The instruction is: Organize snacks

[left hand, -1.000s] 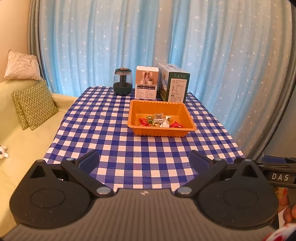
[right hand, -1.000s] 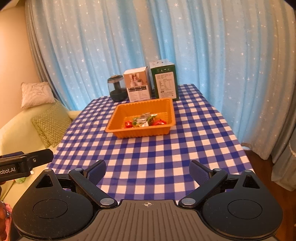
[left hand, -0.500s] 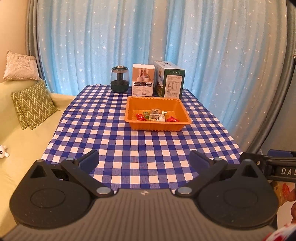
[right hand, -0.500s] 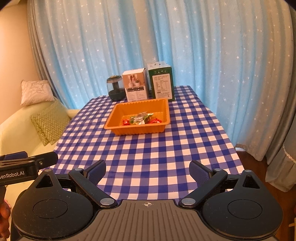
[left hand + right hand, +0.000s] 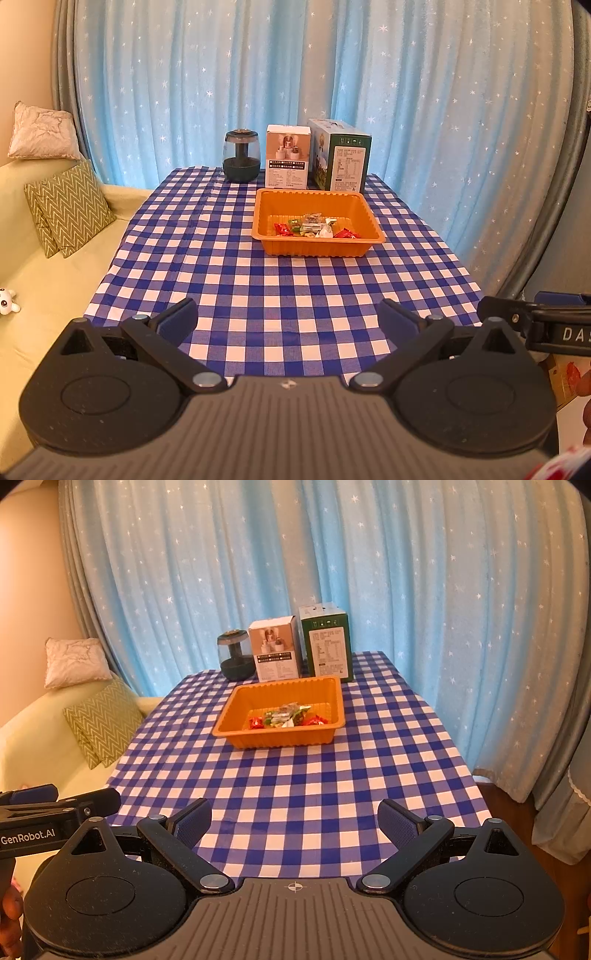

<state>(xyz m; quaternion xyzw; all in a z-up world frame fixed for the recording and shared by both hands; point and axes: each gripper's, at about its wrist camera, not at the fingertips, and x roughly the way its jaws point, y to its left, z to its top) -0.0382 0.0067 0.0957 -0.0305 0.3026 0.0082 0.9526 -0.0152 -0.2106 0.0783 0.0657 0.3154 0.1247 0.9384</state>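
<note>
An orange tray [image 5: 317, 248] stands on the far half of the checked table, also in the right wrist view [image 5: 280, 738]. Several wrapped snacks [image 5: 314, 229] lie in a heap inside it, red, green and silver, and show in the right wrist view [image 5: 290, 716]. My left gripper [image 5: 288, 321] is open and empty above the table's near edge, far short of the tray. My right gripper [image 5: 295, 821] is open and empty, also at the near edge. Each gripper's body shows at the side of the other's view.
Behind the tray stand a dark glass jar [image 5: 241, 157], a white box [image 5: 287, 157] and a green box [image 5: 340, 158]. A yellow sofa [image 5: 44, 280] with cushions lies left of the table. Blue star curtains hang behind. Floor lies to the right [image 5: 517, 812].
Both grippers have drawn back from the table, so the tray and boxes look smaller and farther away. Both stay open and empty.
</note>
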